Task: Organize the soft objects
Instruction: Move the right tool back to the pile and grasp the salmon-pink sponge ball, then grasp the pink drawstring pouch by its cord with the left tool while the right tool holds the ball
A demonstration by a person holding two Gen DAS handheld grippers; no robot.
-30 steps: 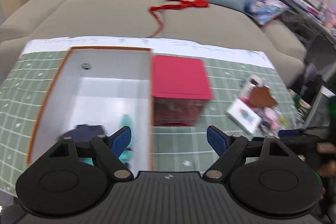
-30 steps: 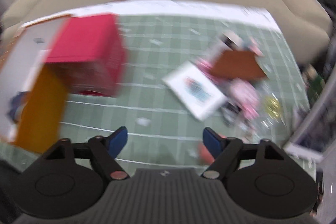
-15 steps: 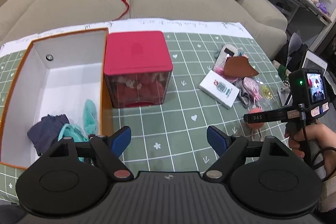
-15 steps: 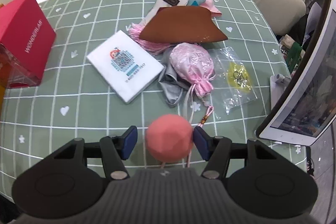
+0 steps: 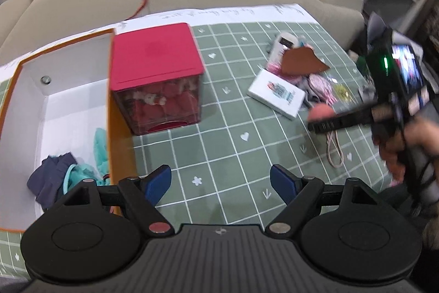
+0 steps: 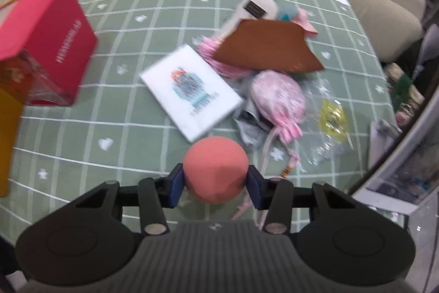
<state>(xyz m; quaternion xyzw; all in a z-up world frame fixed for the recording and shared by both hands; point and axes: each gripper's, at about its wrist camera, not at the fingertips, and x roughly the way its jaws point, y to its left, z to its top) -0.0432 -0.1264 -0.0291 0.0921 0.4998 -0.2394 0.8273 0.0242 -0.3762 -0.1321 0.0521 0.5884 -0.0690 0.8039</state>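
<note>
Closing on the round salmon-pink foam ball (image 6: 215,169), the right gripper (image 6: 215,183) had its blue pads (image 6: 175,187) pressed against the ball's two sides at about its widest line; its jaws had just been narrowing, with the ball between them. Whether the ball had left the green grid-patterned desk (image 6: 115,164) could not be told. Judged light and squashy: the surface looked matte and grippy, so slip seemed unlikely, but hard squeezing would deform it and could pop it forward out of the pads. A hold across the widest line, as here, looked best.

Just beyond the right gripper lay the other soft pieces: a pink satin drawstring pouch (image 6: 277,98), limp, best pinched at its gathered neck, and a brown leather-like flap (image 6: 266,51). A white printed packet (image 6: 192,92) lay beside them.

The left gripper (image 5: 221,181) stood wide apart, nothing between its pads, hovering over bare desk. To its left sat the open white box with orange rim (image 5: 68,111), already containing dark blue and teal cloth (image 5: 59,177); ahead of it stood the red-lidded clear cube (image 5: 156,76).
</note>
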